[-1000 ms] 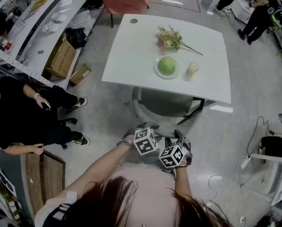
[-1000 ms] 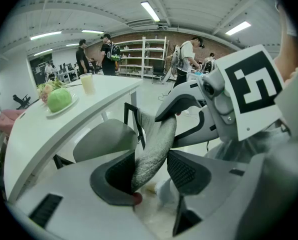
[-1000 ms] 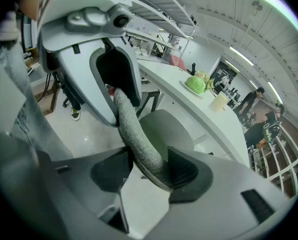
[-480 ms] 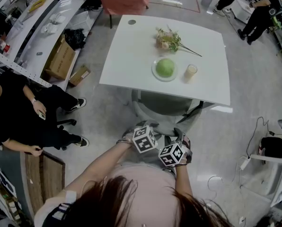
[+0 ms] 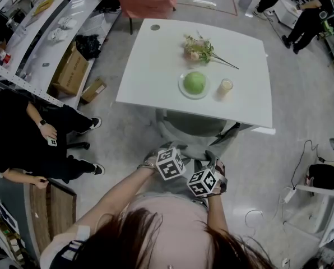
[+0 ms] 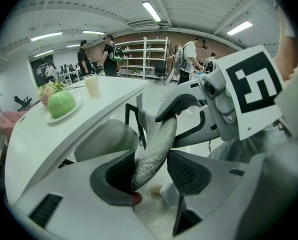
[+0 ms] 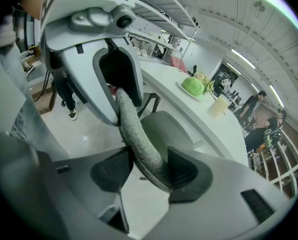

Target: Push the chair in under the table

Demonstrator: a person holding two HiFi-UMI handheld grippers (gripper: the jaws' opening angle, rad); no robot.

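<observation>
The white rectangular bench (image 5: 156, 66) stood ahead of my hand-held grippers, with the grey fabric chair (image 5: 195, 125) partly under its near edge. My left hand-held gripper (image 6: 149, 169) and right hand-held gripper (image 7: 146, 166) each clenched its backrest rim. Mid-push, I judged; next came a steady forward shove.

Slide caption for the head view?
Left claw and right claw grip the grey chair by its back, seat partly under the white table.

I find no word, number or brand name that I can read in any view. The only printed marks are the black and white square patterns on my left cube (image 5: 171, 164) and my right cube (image 5: 203, 182), and they spell no letters or digits.
</observation>
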